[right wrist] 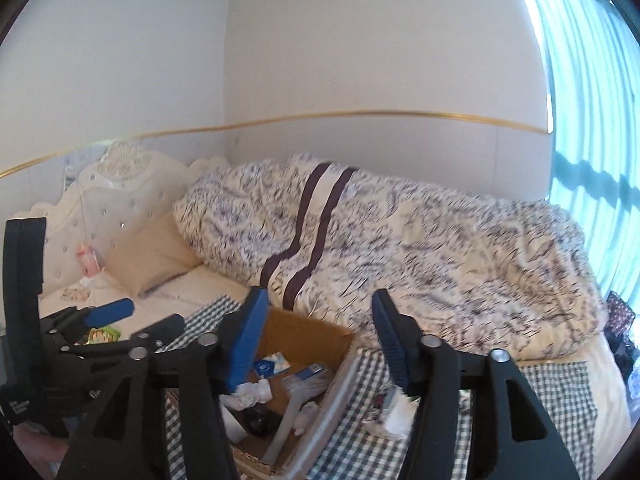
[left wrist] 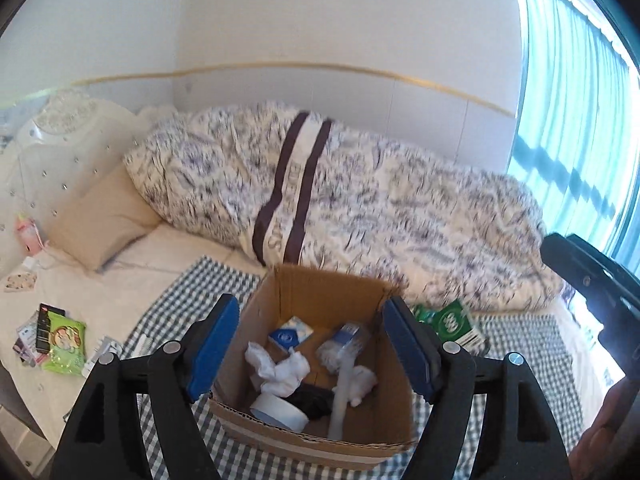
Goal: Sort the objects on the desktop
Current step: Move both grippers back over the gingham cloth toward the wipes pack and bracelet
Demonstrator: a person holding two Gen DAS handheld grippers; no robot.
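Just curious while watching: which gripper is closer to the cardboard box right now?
The left gripper is closer, hanging open directly over the cardboard box. The right gripper, also open, sits off the box's right edge, over the checked cloth.

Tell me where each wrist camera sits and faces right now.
Left wrist: on the open left gripper, looking down into the cardboard box on the checked cloth; right gripper at the right edge.
Right wrist: on the open right gripper, right of the box, facing the duvet; left gripper at left.
Shared: box, duvet, cloth.
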